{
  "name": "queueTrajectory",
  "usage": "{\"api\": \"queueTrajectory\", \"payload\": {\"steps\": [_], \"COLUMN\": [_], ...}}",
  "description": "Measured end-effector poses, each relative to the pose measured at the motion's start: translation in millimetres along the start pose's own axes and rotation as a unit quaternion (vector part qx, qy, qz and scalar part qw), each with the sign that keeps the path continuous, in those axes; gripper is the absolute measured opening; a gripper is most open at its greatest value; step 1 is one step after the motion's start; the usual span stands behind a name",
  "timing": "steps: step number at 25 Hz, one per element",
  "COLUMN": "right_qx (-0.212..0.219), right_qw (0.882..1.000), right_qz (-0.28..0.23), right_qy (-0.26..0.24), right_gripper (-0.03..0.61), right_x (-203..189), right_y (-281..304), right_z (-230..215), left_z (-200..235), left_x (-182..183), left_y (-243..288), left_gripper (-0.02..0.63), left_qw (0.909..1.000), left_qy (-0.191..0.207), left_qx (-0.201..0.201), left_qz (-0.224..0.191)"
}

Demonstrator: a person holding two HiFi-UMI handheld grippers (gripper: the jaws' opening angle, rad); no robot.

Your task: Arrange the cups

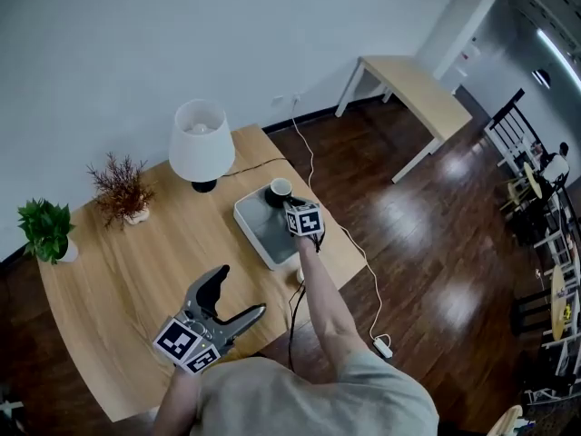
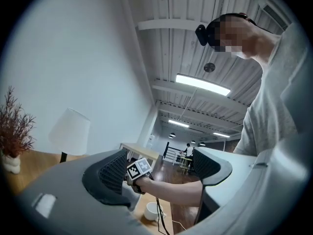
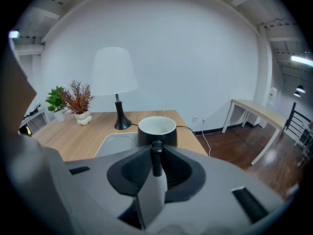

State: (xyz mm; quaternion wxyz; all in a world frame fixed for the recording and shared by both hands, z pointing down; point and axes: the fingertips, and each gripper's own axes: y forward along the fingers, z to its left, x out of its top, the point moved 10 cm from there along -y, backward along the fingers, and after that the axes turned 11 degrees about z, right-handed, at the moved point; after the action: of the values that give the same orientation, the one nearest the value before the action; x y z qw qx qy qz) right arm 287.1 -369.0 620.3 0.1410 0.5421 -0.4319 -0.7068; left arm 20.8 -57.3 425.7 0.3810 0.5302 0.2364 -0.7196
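right gripper (image 3: 156,169) has its jaws closed almost together on the thin handle of a black cup (image 3: 156,129) that is white inside. the handle stands upright between the pads, and the cup's body sits straight ahead of the tips, mouth up. in the head view this gripper (image 1: 292,205) is at mid-frame with the black cup (image 1: 279,191) just past it toward the upper left, over the far corner of a grey tray (image 1: 259,230). i cannot tell whether the cup's base rests on the tray or hangs just above it.

left gripper (image 1: 241,295) is low in the frame near the person's body, jaws wide apart and holding nothing, well apart from the tray. a white cup (image 1: 299,275) sits at the near edge of the table (image 1: 118,271) beside the right forearm, half hidden in the head view.

the left gripper view shows that white cup (image 2: 154,210) plainly, low in the frame and far beyond the open jaws, while the right gripper view does not show it at all. by my reading the right hand is nearer to both cups, and setting the black one down depends on keeping it upright over the tray.
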Motion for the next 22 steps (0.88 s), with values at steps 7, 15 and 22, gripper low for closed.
{"api": "queueTrajectory", "payload": {"steps": [7,15,22], "right_qx": [-0.008,-0.019,0.045], "right_qw": [1.000,0.999,0.993], "right_qz": [0.001,0.005,-0.090], "right_qy": [0.015,0.037,0.065], "right_gripper": [0.083,0.123,0.170], "right_x": [-8.1,-19.4,-37.0], "right_y": [10.0,1.1,-86.4], "right_z": [1.8,5.3,28.3], "left_z": [0.6,-3.3,-2.0], "left_x": [-1.1,-3.8,-11.2], "left_y": [0.4,0.7,9.3], "left_gripper": [0.428,0.428,0.428], "left_qw": [1.0000,1.0000,0.9994], "left_qy": [-0.001,-0.003,-0.017], "left_qx": [0.005,-0.006,-0.029], "left_qz": [0.001,-0.003,-0.002]}}
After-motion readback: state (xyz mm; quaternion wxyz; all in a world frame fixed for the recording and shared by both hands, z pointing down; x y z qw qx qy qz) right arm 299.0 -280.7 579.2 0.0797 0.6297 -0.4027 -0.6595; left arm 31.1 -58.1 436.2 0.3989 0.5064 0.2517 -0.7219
